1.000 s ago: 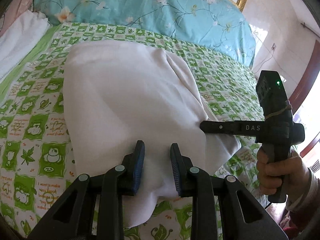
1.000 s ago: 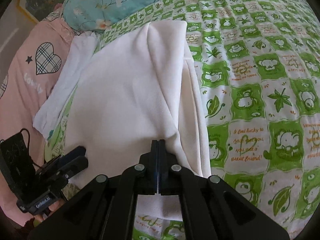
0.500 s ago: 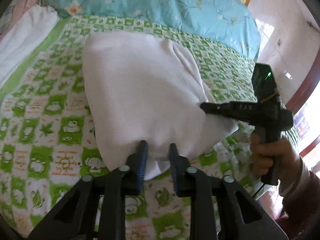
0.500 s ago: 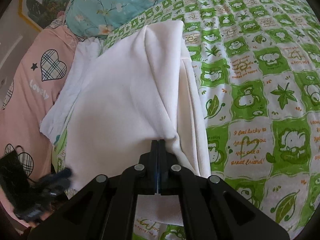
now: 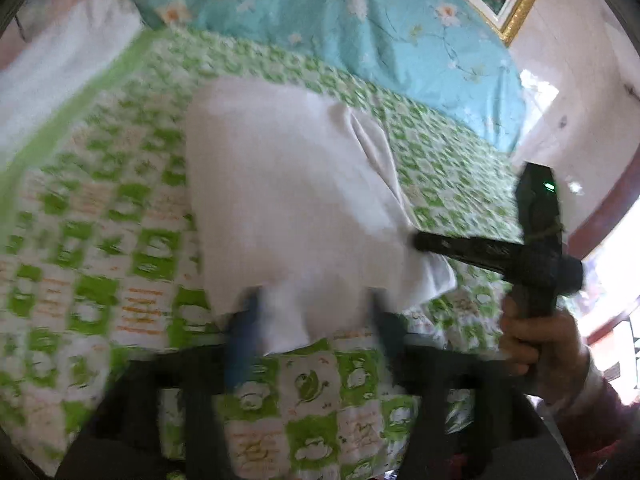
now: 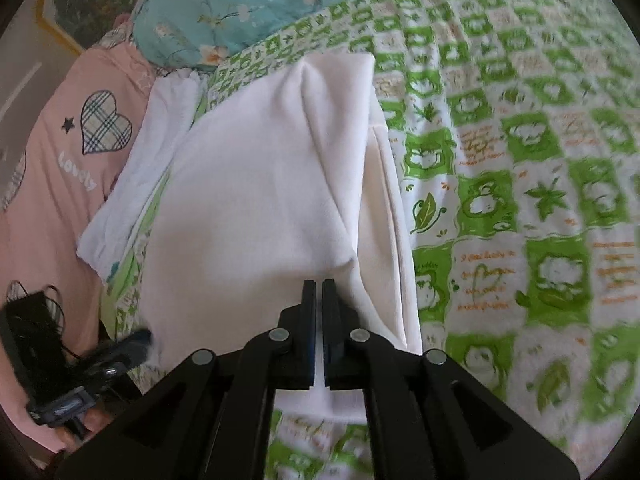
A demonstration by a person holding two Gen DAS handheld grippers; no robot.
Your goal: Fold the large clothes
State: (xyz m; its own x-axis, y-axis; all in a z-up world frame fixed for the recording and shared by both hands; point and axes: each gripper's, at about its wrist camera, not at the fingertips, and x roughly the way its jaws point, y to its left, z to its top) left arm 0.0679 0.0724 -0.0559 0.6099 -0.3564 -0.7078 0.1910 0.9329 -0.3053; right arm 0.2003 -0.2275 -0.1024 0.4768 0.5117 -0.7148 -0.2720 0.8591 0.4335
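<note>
A white garment [image 5: 288, 200] lies folded into a long pad on the green-and-white bed sheet [image 5: 100, 240]. My left gripper [image 5: 314, 308] hovers at its near edge, blurred. Its jaws are opening wide; a flap of the cloth lies between them, and the pads do not press on it. In the right wrist view the same garment [image 6: 260, 200] stretches away from my right gripper [image 6: 319, 282]. The right jaws are just starting to part, a thin slit with the cloth's near corner still in it. The right gripper [image 5: 418, 242] also shows at the garment's right corner, held by a hand [image 5: 536, 340].
A turquoise flowered quilt [image 5: 360, 20] lies across the bed's far end under a gilt picture frame [image 5: 516, 0]. Another white cloth [image 6: 140, 152] and a pink fabric with a checked heart [image 6: 60, 160] lie left of the garment. Bare sheet [image 6: 520, 160] spreads to the right.
The left jaws, which held the garment's near edge, have spread wide and let it go as the gripper drew back. The right jaws now show a thin gap.
</note>
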